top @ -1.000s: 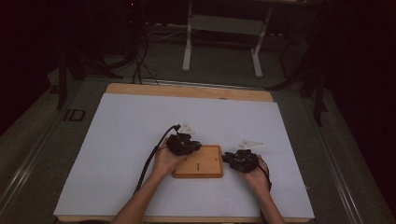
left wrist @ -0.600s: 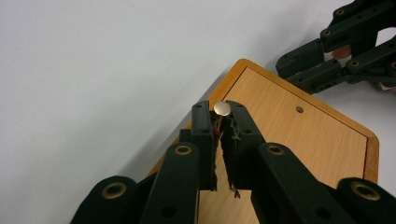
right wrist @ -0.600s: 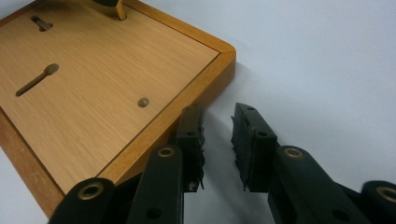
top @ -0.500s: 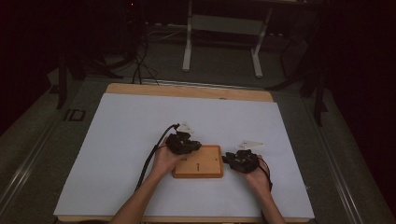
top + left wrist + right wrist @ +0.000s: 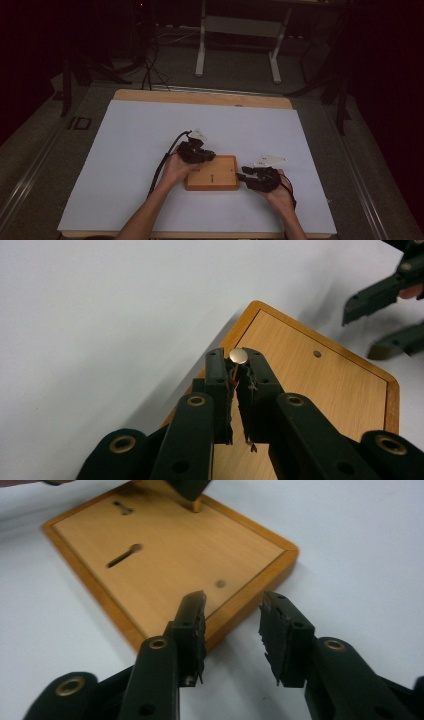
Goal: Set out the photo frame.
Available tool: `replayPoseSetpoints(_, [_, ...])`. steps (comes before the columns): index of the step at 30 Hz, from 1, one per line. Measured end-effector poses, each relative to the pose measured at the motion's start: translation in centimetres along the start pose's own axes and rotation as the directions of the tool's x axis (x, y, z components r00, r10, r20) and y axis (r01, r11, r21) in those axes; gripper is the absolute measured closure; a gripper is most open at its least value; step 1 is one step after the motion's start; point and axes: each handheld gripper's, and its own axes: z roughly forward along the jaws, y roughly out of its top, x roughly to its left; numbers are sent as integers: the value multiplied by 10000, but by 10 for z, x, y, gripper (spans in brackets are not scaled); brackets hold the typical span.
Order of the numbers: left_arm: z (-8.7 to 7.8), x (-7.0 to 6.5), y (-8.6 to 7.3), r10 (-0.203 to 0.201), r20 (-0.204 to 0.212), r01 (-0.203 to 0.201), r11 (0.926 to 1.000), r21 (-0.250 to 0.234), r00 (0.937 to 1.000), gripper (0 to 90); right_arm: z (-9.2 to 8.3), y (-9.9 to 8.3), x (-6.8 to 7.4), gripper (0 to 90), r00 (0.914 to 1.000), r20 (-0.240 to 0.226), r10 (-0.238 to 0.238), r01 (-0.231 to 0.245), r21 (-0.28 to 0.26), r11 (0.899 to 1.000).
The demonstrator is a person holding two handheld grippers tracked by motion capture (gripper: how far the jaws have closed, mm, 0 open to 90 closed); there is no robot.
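Left gripper on round-headed metal pin

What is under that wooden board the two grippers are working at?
The wooden board lies flat on a white sheet covering the table. The left gripper pinches a small pin standing on the board. Whatever lies directly beneath the board is covered.

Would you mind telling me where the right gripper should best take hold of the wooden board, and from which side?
Grip the wooden board by its raised rim at the near right corner, coming in level from the right. It lies flat on the white sheet, so only the edges offer purchase. The right gripper, whose jaws have just been opening with nothing between them, already faces that corner, while the left gripper holds a peg.
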Motion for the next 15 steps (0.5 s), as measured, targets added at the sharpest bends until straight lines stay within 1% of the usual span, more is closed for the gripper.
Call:
replayPoseSetpoints(3, [0, 1, 1, -81, 83, 81, 10000, 34, 9999, 838, -2, -1, 5, 561, 9998, -184, -82, 82, 0, 10000])
replayPoseSetpoints(5, [0, 2, 2, -162, 132, 161, 9998, 66, 9998, 838, -2, -2, 8, 520, 9993, -330, -203, 203, 1, 9998])
replayPoseSetpoints(8, [0, 4, 3, -154, 223, 150, 9998, 147, 9996, 839, -2, -4, 15, 454, 9972, -493, -563, 565, 31, 9984])
replayPoseSetpoints(9, [1, 4, 3, -160, 237, 156, 9997, 166, 9996, 839, -1, -4, 17, 428, 9964, -496, -694, 700, 102, 9975])
replayPoseSetpoints(14, [1, 6, 4, -303, 339, 295, 9993, 214, 9990, 840, 5, -7, 22, 355, 9945, -637, -833, 859, 398, 9955])
replayPoseSetpoints(15, [1, 7, 4, -315, 384, 306, 9993, 227, 9988, 840, 6, -7, 22, 329, 9942, -646, -857, 888, 458, 9950])
